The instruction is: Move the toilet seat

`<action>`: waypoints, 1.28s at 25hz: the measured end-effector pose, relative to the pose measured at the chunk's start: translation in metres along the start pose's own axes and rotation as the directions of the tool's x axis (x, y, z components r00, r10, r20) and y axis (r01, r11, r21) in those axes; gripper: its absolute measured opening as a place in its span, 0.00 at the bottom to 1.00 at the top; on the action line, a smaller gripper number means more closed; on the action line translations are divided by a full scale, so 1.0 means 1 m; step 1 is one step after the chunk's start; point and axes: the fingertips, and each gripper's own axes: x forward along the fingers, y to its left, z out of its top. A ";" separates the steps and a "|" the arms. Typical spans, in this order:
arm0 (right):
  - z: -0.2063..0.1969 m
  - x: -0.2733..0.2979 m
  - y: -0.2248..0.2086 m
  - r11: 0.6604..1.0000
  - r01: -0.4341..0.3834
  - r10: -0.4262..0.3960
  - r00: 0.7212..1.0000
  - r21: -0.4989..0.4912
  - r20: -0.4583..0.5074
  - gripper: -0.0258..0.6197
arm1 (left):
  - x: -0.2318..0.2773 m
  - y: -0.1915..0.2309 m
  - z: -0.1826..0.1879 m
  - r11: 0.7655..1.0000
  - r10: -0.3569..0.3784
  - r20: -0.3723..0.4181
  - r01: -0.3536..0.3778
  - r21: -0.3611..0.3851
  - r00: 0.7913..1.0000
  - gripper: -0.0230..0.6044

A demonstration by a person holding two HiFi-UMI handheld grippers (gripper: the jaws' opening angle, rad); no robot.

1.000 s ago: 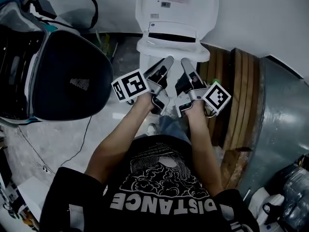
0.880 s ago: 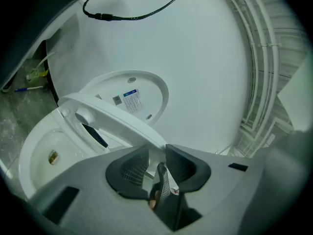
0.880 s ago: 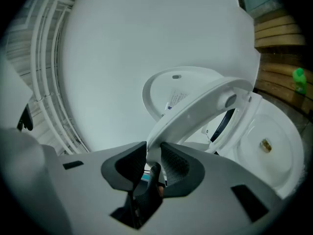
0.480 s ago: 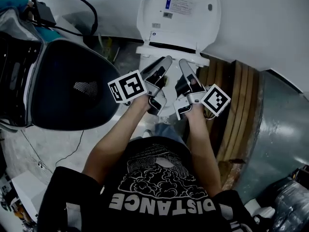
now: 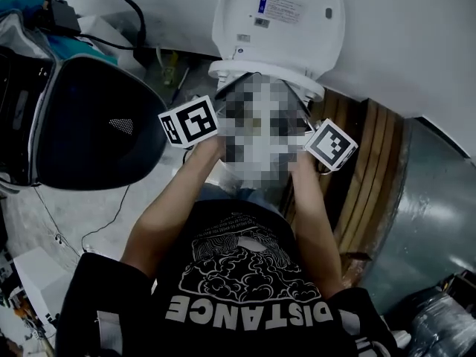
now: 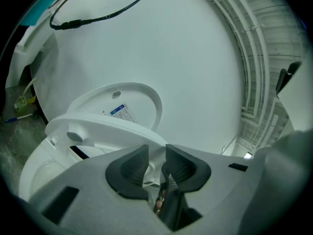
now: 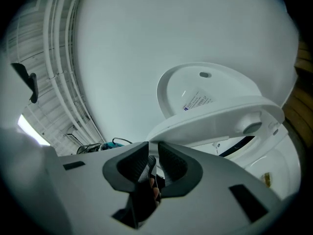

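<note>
Left gripper point(image 6: 156, 156) is clamped on the front rim of the toilet seat point(image 6: 105, 129). Right gripper point(image 7: 152, 155) is closing, same rim between its tips. So 2 grippers on 1 seat, which sits tilted up off the bowl point(image 6: 36, 173), with the lid point(image 6: 134, 99) upright against the wall point(image 6: 186, 58).

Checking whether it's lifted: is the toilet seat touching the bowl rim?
Apart. The right gripper view shows the toilet seat raised above the bowl rim, a dark gap between them, its bumper hanging clear.
</note>
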 end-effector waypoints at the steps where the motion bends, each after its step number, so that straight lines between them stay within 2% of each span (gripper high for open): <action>1: 0.001 0.002 -0.003 1.000 0.009 -0.009 1.000 0.006 -0.003 0.16 | 0.003 0.001 0.002 1.000 0.003 0.001 -0.003 0.005 1.000 0.22; 5: 0.007 0.010 -0.007 1.000 0.009 -0.009 1.000 -0.013 -0.016 0.15 | 0.011 0.005 0.007 1.000 0.014 0.004 -0.014 0.020 1.000 0.22; 9: 0.017 0.017 -0.008 0.999 -0.010 0.010 1.000 -0.042 -0.011 0.13 | 0.020 0.005 0.014 0.997 0.022 -0.013 -0.021 0.074 1.000 0.21; 14: 0.024 0.028 -0.013 0.999 -0.011 0.012 1.000 -0.050 0.001 0.13 | 0.030 0.014 0.022 0.991 0.047 -0.029 -0.043 0.128 0.998 0.16; 20: 0.032 0.051 -0.032 0.999 0.010 -0.009 1.000 -0.051 0.020 0.12 | 0.049 0.035 0.035 0.987 0.059 -0.045 -0.052 0.154 0.997 0.11; 23: 0.035 0.052 -0.036 0.999 0.041 -0.040 0.999 -0.033 0.033 0.12 | 0.053 0.031 0.040 0.984 0.054 -0.051 -0.045 0.174 0.997 0.10; 27: 0.043 0.051 -0.023 0.998 0.016 -0.013 0.999 -0.065 0.045 0.12 | 0.054 0.019 0.043 0.980 0.041 -0.054 -0.030 0.197 0.998 0.09; 32: 0.053 0.058 -0.022 0.997 0.027 -0.021 0.997 -0.076 0.073 0.12 | 0.062 0.013 0.052 0.971 0.039 -0.047 -0.027 0.239 0.998 0.08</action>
